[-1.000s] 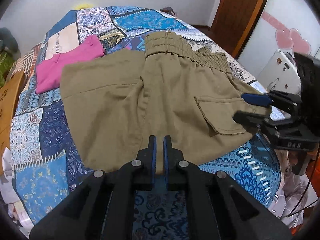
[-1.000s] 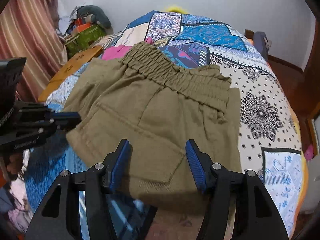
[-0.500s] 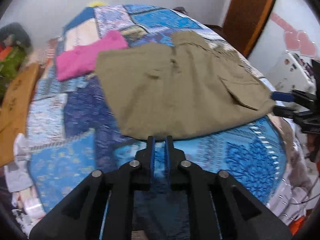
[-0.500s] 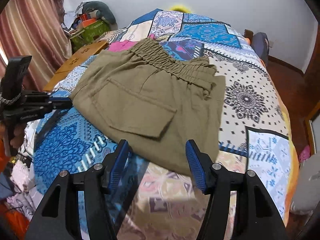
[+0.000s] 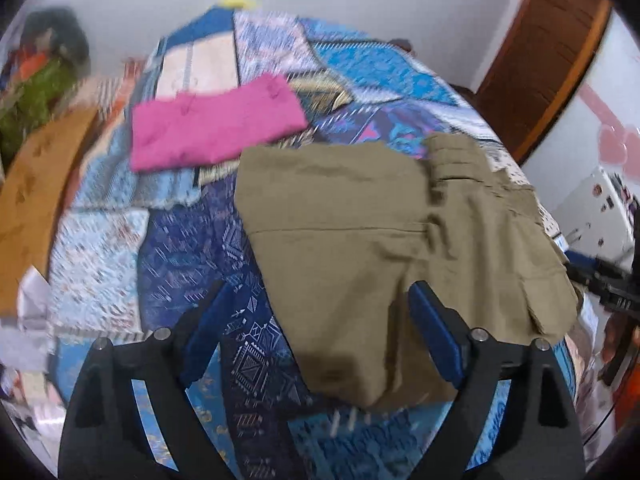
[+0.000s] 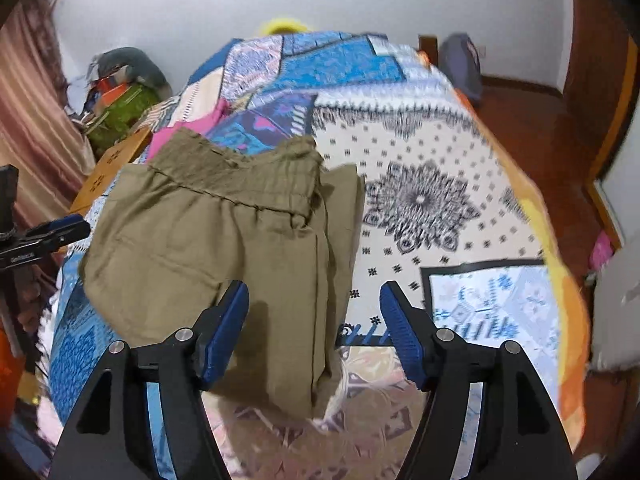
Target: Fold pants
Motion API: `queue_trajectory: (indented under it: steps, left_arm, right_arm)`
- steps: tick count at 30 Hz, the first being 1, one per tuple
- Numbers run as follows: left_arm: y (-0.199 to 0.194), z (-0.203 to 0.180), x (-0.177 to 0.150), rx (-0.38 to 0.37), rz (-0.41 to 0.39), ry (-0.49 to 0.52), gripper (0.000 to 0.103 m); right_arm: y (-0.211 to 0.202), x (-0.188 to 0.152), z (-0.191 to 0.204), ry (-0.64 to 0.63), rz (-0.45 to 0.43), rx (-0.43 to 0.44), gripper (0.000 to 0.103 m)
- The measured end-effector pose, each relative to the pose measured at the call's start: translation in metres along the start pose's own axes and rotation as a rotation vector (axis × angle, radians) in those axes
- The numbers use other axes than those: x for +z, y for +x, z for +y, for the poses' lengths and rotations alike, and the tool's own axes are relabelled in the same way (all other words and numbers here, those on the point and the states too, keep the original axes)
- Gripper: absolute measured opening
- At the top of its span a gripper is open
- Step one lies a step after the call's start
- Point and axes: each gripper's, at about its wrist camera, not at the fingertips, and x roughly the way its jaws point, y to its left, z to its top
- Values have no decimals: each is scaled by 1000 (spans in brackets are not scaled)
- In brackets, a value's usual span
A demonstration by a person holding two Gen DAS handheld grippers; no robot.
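The olive-khaki pants (image 5: pixel 360 232) lie folded on the patchwork bedspread (image 5: pixel 192 248), elastic waistband at the far right. My left gripper (image 5: pixel 320 320) is open, its fingers spread over the near left corner of the pants. In the right wrist view the pants (image 6: pixel 208 248) lie left of centre with the waistband at the back. My right gripper (image 6: pixel 314 320) is open above the near right edge of the pants and holds nothing. Each gripper shows at the edge of the other's view, the right one (image 5: pixel 596 276) and the left one (image 6: pixel 48 236).
A folded pink garment (image 5: pixel 212 128) lies behind the pants. A wooden board (image 5: pixel 32 200) and cluttered bags (image 6: pixel 120 96) stand left of the bed. A wooden door (image 5: pixel 544 52) and white furniture (image 5: pixel 592 208) stand at the right. The bed edge is near.
My left gripper has opened from shut and shifted left along the bed. My right gripper stayed open and moved right, toward the right edge of the pants.
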Motion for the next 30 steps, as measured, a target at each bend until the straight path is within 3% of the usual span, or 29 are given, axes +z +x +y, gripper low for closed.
queue_trajectory:
  steps: [3, 8, 14, 17, 23, 26, 28, 30]
  left_arm:
    - [15, 8, 6, -15, 27, -56, 89]
    - [33, 4, 10, -34, 46, -63, 89]
    - [41, 2, 17, -80, 53, -68, 79]
    - [41, 4, 19, -96, 55, -85, 72]
    - [33, -6, 19, -63, 34, -47, 55]
    - [27, -14, 18, -30, 25, -3, 42]
    - [22, -20, 17, -14, 22, 31, 25]
    - [19, -22, 15, -38, 21, 51, 19]
  right_arm:
    - [10, 1, -7, 29, 13, 25, 65]
    - [18, 7, -11, 33, 9, 43, 65]
    - [32, 15, -13, 22, 26, 102, 65]
    - [37, 20, -14, 16, 45, 127, 65]
    - [36, 24, -11, -10, 87, 153, 54]
    - [35, 25, -7, -37, 92, 139, 48]
    - [33, 26, -4, -56, 93, 129, 45]
    - [31, 27, -2, -61, 92, 129, 40]
